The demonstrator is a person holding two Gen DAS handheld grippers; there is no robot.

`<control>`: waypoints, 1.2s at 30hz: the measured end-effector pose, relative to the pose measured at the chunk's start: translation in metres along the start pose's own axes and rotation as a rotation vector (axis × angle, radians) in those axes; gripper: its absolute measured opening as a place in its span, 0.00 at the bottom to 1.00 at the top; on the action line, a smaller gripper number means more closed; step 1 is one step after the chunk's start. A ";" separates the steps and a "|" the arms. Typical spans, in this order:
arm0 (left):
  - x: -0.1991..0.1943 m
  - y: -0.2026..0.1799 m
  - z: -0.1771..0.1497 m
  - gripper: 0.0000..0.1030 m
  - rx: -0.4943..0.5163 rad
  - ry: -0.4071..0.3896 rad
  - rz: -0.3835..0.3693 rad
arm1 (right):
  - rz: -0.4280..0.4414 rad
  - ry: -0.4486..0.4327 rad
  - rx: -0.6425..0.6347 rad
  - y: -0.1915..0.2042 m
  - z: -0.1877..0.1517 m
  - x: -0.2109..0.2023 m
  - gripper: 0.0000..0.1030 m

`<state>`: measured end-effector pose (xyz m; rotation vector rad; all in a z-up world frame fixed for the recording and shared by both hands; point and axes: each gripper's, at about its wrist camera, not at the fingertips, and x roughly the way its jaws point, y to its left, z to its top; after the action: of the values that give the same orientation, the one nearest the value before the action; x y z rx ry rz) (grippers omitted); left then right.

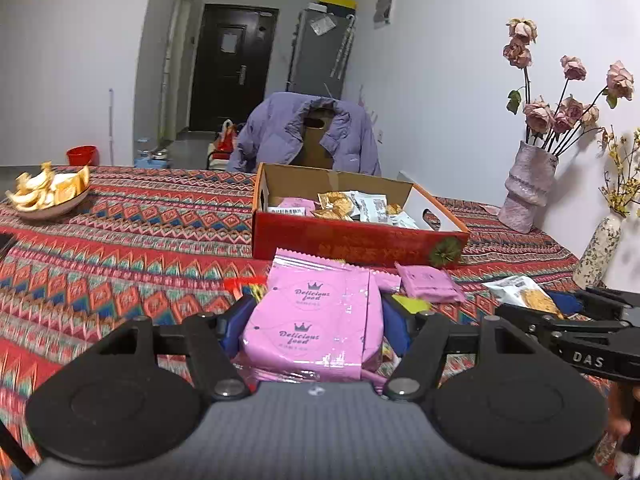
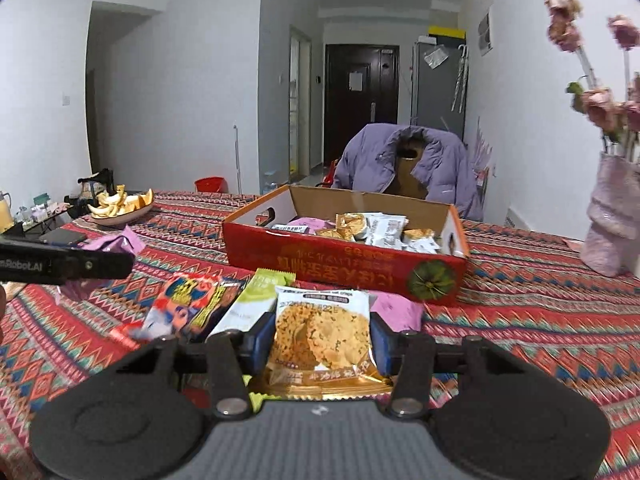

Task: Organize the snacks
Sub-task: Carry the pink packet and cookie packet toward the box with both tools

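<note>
My left gripper (image 1: 316, 320) is shut on a pink "Delicious food" snack pack (image 1: 316, 320), held above the patterned tablecloth in front of the red cardboard box (image 1: 352, 244). My right gripper (image 2: 322, 340) is shut on a cracker packet (image 2: 322, 336) with a gold bottom edge, also in front of the box (image 2: 340, 260). The box holds several gold, white and pink packets. The right gripper shows at the right of the left wrist view (image 1: 576, 320) with its packet. The left gripper shows at the left edge of the right wrist view (image 2: 64, 266).
Loose snacks lie before the box: a small pink pack (image 1: 432, 282), a green-white packet (image 2: 256, 300), a colourful red-blue packet (image 2: 188, 308). A plate of peels (image 1: 48, 194) sits far left. Two vases (image 1: 528, 188) stand at right. A chair with a purple jacket (image 1: 304, 132) is behind the table.
</note>
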<state>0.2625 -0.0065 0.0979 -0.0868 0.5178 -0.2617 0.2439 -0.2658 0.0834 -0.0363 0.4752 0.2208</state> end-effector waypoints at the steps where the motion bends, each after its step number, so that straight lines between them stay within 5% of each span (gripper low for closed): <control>1: -0.007 -0.007 -0.005 0.65 0.004 -0.004 0.010 | 0.002 -0.004 0.003 -0.002 -0.005 -0.009 0.47; 10: -0.040 -0.043 -0.038 0.65 -0.022 0.002 0.011 | 0.023 -0.012 0.020 -0.010 -0.036 -0.048 0.47; 19: -0.033 -0.062 -0.044 0.65 0.008 0.034 -0.013 | 0.043 -0.011 0.032 -0.015 -0.050 -0.054 0.47; 26: 0.010 -0.070 0.013 0.65 0.066 0.061 -0.096 | 0.058 -0.018 0.067 -0.040 -0.025 -0.034 0.47; 36: 0.151 -0.085 0.110 0.66 0.077 0.080 -0.078 | 0.065 -0.041 0.077 -0.099 0.073 0.068 0.47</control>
<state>0.4252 -0.1270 0.1335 -0.0219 0.5838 -0.3620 0.3573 -0.3422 0.1159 0.0587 0.4436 0.2666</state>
